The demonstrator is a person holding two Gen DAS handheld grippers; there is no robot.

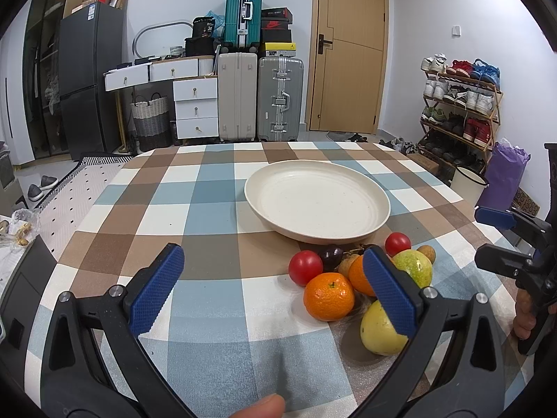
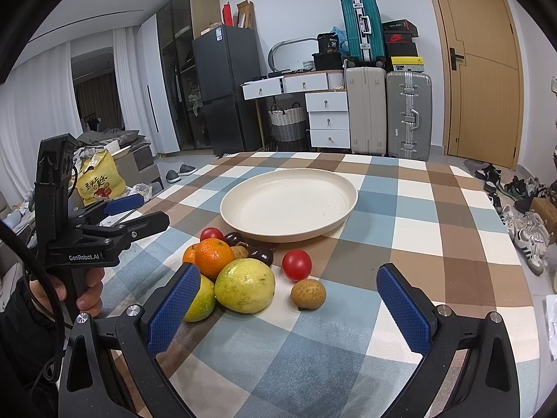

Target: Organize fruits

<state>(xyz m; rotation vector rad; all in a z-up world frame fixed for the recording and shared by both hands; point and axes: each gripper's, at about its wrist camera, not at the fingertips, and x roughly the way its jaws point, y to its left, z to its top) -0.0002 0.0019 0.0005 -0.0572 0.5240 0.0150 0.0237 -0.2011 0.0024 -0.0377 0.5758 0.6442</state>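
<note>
The left gripper (image 1: 275, 292) fills the bottom of its own view, its blue-padded jaws spread wide with nothing between them but checked tablecloth (image 1: 209, 191). The right gripper (image 2: 289, 303) sits the same way in the lower part of its view: jaws wide apart, holding nothing. Each shows up in the other's camera too, the right one at the far right edge of the left view, the left one at the left edge of the right view with a hand (image 2: 83, 289) wrapped round its handle; there its jaws are parted and empty as well.

The fruit lies in a loose heap on the cloth, just in front of the cream plate (image 1: 264, 188), which sits right of centre in the left view. In the right view the heap is left of centre: a yellow-green fruit (image 2: 244, 285), an orange (image 2: 214, 256) behind it touching it, a tomato (image 2: 296, 264) to the right, and a small brown longan (image 2: 308, 293) lying slightly apart on the heap's right. A second tomato (image 2: 211, 234) and some dark fruit (image 2: 259, 254) sit nearest the plate's rim.

Suitcases (image 1: 259, 104) and a door (image 1: 348, 48) stand at the far wall.
</note>
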